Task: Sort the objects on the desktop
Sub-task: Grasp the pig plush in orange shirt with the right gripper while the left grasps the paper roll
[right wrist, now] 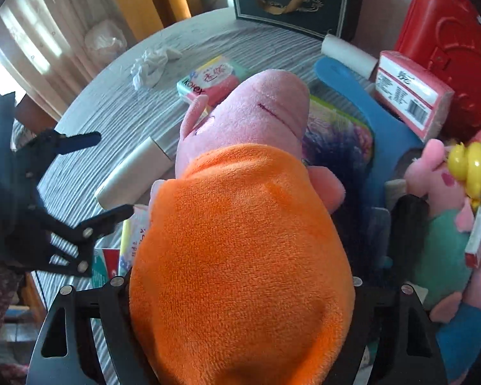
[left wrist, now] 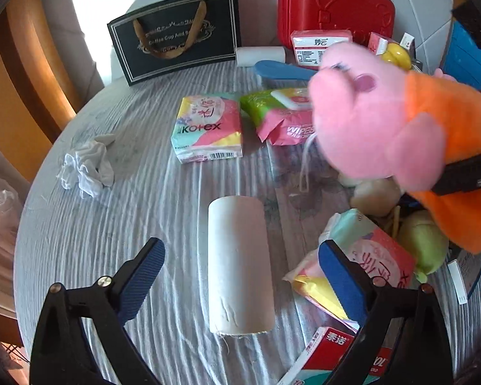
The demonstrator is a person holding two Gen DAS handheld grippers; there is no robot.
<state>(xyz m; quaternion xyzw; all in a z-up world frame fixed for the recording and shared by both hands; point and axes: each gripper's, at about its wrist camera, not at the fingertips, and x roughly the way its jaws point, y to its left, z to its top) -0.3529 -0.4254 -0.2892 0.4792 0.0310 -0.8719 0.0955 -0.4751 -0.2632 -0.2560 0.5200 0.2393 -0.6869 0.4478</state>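
Note:
My right gripper is shut on a pink pig plush in an orange dress and holds it above the table; the plush hides the fingertips. The plush also shows at the right of the left wrist view, with a black right finger across its dress. My left gripper is open, its blue pads either side of a white paper roll lying on the grey tablecloth. It also shows in the right wrist view, open beside the roll.
On the table lie a Kotex pack, a wipes pack, a crumpled tissue, a blue brush, another pad pack, a red medicine box. A black gift bag and red case stand behind. More plush toys lie right.

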